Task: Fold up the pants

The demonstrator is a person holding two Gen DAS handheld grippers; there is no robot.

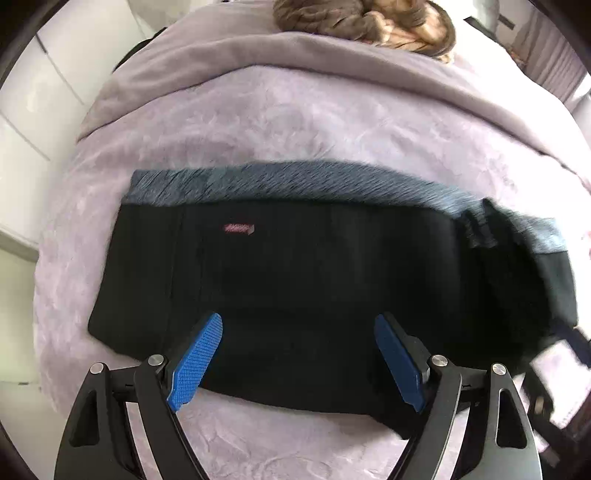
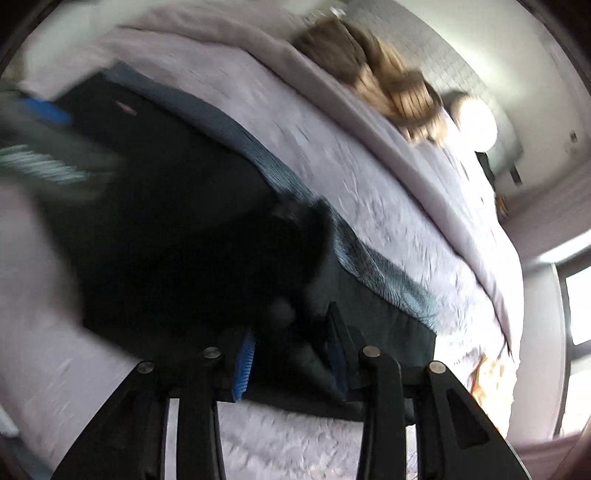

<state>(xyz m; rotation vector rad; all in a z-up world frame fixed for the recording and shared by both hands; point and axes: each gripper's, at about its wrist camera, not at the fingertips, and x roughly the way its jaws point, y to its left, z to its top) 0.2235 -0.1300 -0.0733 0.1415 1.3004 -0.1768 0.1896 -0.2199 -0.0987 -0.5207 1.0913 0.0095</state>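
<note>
Black pants (image 1: 314,280) lie folded lengthwise on a lilac bedspread (image 1: 258,122), with a blue-grey fleecy lining (image 1: 295,181) showing along their far edge and a small pink label (image 1: 239,229) near the left end. My left gripper (image 1: 299,325) hangs over the near edge of the pants, jaws wide open, nothing between the blue pads (image 1: 195,362). In the blurred right wrist view my right gripper (image 2: 291,350) stands over the right end of the pants (image 2: 184,221). Its pads (image 2: 243,362) are apart, with a bunched dark fold lying loose between them.
A brown striped cloth (image 1: 369,22) lies bunched at the far side of the bed on a grey blanket (image 1: 258,48). White cupboard doors (image 1: 33,110) stand to the left. A round white lamp (image 2: 476,122) and a window (image 2: 580,302) are at the right.
</note>
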